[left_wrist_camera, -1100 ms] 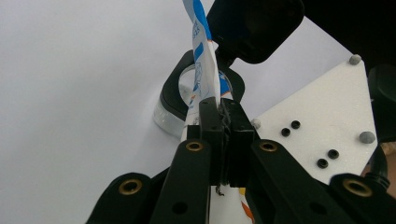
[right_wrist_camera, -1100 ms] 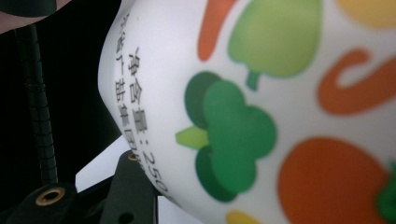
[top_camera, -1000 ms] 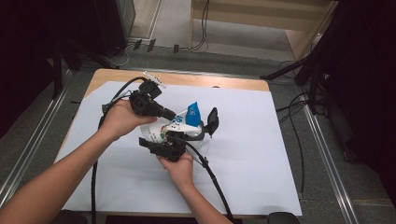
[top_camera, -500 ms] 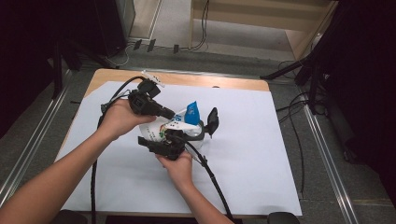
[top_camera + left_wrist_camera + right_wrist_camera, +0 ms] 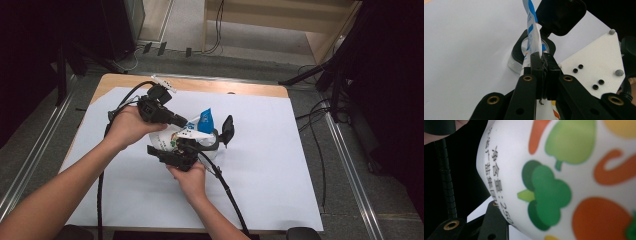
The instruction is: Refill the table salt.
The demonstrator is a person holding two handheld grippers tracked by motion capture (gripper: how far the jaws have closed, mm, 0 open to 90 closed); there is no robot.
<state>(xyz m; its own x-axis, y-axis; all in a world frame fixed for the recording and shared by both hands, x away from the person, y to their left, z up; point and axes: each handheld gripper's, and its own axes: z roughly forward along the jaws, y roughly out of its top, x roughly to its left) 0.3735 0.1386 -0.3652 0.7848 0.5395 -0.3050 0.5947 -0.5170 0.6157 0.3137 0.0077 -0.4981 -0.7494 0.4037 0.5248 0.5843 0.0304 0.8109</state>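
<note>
Pinching a thin blue-and-white paper sachet flat between its pads, the left gripper is clenched on the sachet's lower end, and the sachet stands up out of the mouth of a white plastic jar printed with green and orange vegetables. That jar sits near the middle of the white paper-covered table, tilted, with its black flip lid hanging open at about three o'clock of the mouth. The right gripper comes in from six o'clock and grasps the jar's body; in the right gripper view the printed wall presses right up against the jaws, so I read it as a firm side hold.

By my judgement the step in hand is working the sachet at the jar's opening, either feeding it in or drawing it out; the pictures do not settle which. The next move calls for the right gripper to keep the jar steady while the left guides the sachet straight along the neck, without creasing it against the black rim or knocking the lid shut
</note>
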